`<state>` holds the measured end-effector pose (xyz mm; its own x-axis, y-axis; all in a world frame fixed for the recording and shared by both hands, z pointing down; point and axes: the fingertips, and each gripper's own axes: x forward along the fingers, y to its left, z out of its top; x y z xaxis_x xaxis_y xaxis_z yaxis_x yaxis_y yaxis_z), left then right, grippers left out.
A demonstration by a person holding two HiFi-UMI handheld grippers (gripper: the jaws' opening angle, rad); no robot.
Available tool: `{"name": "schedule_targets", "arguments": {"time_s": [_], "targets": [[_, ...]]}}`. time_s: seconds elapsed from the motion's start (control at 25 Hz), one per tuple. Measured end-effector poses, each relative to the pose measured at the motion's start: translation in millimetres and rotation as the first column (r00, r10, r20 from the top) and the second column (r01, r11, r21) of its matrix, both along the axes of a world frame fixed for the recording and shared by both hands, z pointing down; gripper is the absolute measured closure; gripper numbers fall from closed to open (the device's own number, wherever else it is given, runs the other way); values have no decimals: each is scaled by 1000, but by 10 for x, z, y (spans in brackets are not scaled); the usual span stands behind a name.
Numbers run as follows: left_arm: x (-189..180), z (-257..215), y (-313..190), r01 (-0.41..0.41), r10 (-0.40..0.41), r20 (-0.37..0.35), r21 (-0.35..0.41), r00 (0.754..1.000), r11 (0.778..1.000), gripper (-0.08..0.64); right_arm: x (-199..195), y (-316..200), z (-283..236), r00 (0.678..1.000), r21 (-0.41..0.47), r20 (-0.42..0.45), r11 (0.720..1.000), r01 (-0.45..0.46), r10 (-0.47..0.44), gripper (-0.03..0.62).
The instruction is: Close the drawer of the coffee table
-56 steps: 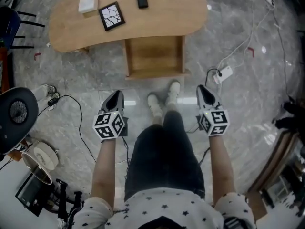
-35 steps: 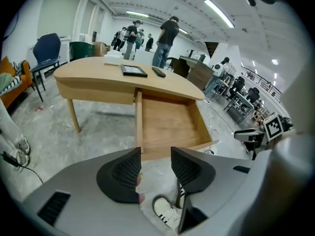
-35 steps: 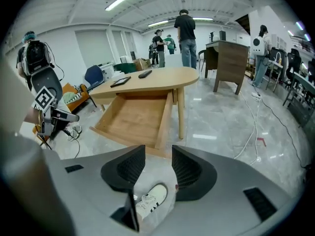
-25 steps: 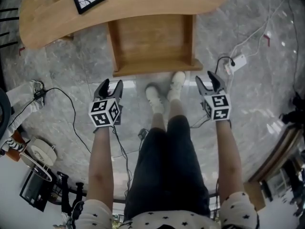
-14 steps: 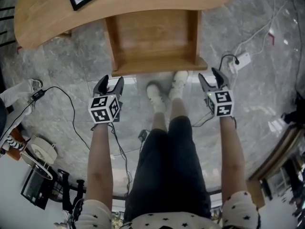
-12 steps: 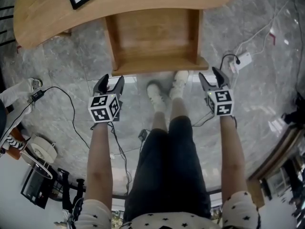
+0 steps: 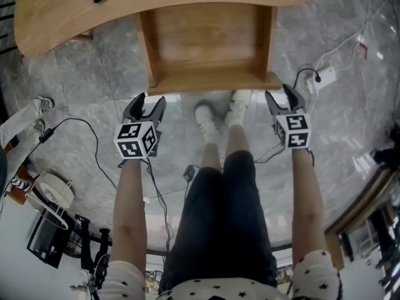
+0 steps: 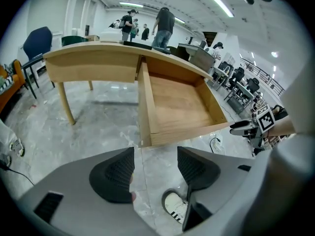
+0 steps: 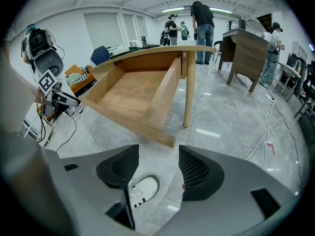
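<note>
Here the drawer point(image 7: 209, 42) stands pulled out of the wooden table point(image 7: 50, 17) toward the person, empty. The left gripper point(image 7: 149, 100) and right gripper point(image 7: 280, 95) hover just near its front corners. Their jaws have just been opening and stand released, with only floor between them. The floor point(image 7: 81, 86) is glossy grey marble, and a power strip point(image 7: 326, 75) lies at the right. Far behind the table, people point(image 8: 164, 21) stand among office desks.

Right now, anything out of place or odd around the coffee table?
Only the drawer: it stands pulled far out of the coffee table, empty. Otherwise just a power strip and loose cables on the floor beside it; nothing spilled or damaged.
</note>
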<state>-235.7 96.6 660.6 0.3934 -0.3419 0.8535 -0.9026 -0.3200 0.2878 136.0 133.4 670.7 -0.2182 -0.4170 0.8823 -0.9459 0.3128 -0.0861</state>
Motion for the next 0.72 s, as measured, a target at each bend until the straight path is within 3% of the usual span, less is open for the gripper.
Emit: {"name": "schedule_targets", "arguments": {"time_s": [0.72], "targets": [[124, 203, -143, -79, 78, 48, 19, 996, 997, 291, -1, -73, 139, 999, 0, -4, 999, 39, -39, 350]]}}
